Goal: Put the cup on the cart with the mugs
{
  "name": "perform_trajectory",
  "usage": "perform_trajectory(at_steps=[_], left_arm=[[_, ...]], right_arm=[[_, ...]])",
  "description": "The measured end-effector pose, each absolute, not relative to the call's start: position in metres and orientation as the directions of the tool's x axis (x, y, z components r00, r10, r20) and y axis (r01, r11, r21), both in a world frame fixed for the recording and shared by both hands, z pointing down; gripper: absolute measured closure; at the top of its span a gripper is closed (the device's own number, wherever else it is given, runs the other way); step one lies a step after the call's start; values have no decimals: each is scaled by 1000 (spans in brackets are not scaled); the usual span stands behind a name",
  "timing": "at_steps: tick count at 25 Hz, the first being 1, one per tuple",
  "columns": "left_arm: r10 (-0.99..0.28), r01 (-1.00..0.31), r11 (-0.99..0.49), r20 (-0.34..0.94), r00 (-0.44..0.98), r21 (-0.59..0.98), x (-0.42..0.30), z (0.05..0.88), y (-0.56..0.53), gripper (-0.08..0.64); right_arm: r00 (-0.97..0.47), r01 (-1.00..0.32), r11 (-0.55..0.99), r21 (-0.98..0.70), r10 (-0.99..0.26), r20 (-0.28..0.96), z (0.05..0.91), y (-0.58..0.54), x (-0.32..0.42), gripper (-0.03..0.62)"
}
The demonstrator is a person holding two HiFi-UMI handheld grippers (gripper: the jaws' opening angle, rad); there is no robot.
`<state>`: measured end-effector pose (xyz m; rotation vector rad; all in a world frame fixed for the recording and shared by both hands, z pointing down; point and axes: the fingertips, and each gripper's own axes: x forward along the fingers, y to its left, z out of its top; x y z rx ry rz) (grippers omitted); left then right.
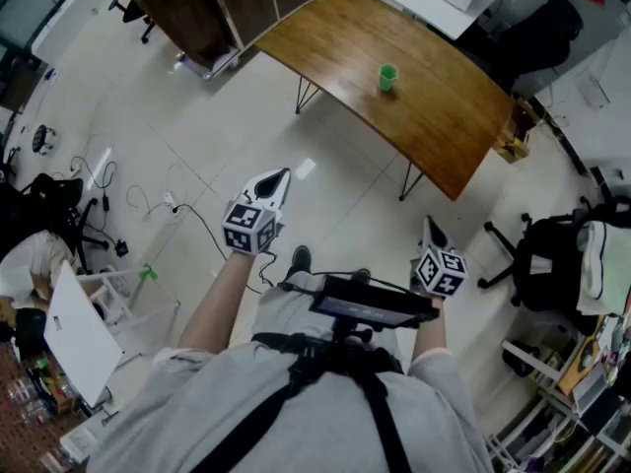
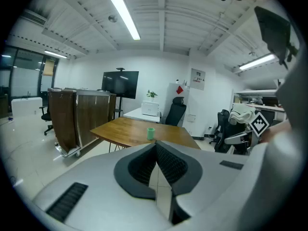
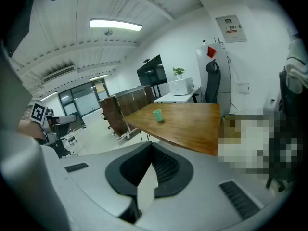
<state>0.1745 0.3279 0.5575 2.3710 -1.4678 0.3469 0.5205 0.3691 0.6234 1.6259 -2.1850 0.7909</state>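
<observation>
A small green cup (image 1: 387,77) stands upright near the middle of the curved wooden table (image 1: 434,116), far ahead of me. Both gripper views also catch the green cup (image 2: 150,133) (image 3: 157,115) on the table (image 2: 130,131) (image 3: 192,124). My left gripper (image 1: 284,174) is held over the floor, pointing toward the table, its jaws shut and empty (image 2: 155,144). My right gripper (image 1: 428,224) hangs lower right, also over the floor, jaws shut with nothing in them (image 3: 151,145). A wheeled cart with brown panels (image 1: 197,8) stands left of the table; no mugs show on it.
Cables (image 1: 148,200) lie on the pale floor at left near a white board (image 1: 74,333). A black office chair (image 1: 537,254) and cluttered shelves stand at right. A white desk with a printer (image 2: 150,109) sits behind the table. The table's thin metal legs (image 1: 306,95) reach the floor.
</observation>
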Motion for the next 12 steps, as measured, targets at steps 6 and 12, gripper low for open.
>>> perform_trajectory(at_steps=[6,12], left_arm=[[-820,-901,-403,375,433,159,162,560,331,557],[-825,-902,-408,366,432,145,141,555,328,557]], right_arm=[[-329,-942,225,-250,-771,546,625,367,502,592],[-341,-938,241,-249,-777,530,620,354,478,592]])
